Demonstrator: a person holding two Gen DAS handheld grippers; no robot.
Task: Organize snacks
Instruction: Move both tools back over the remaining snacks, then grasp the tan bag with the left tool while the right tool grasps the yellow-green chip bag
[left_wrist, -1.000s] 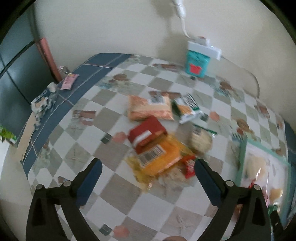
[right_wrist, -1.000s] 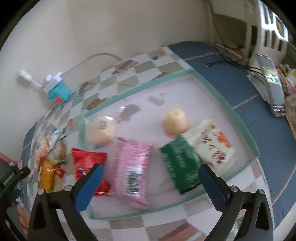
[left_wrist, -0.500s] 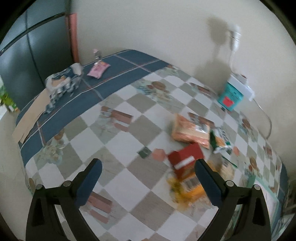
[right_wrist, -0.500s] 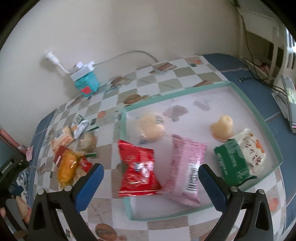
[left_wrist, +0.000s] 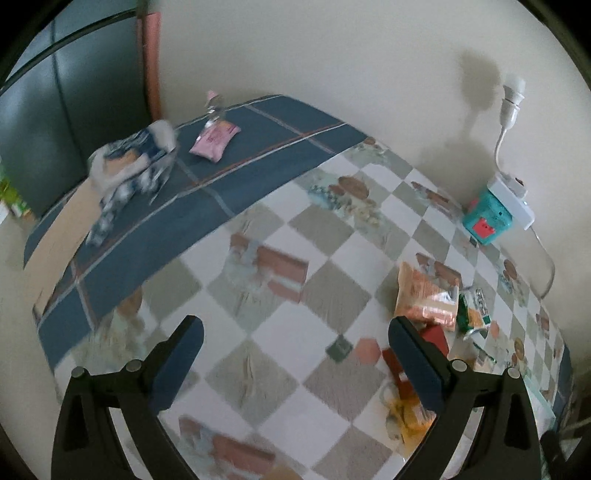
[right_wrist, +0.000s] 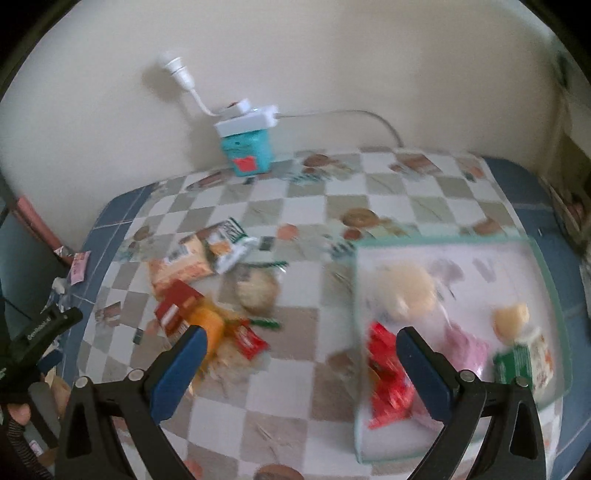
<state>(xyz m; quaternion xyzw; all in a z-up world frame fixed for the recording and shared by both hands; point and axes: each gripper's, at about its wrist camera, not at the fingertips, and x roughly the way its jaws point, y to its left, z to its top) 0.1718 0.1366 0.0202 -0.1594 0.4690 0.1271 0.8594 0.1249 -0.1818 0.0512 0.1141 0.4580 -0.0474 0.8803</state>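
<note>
Here the loose snack pile (right_wrist: 218, 295) lies on the checkered tablecloth (right_wrist: 295, 369), left of the right gripper (right_wrist: 295, 365) and well left of the glass tray (right_wrist: 550, 295). Both claws gape wide and empty. The left gripper (left_wrist: 295, 354) has the pile beside its right finger. The orange packet's (left_wrist: 424, 295) long axis runs toward the wall.

Loose snack packets (right_wrist: 207, 295) clustered left of tray (right_wrist: 546, 280) holding 6 snacks (right_wrist: 391, 373).
</note>
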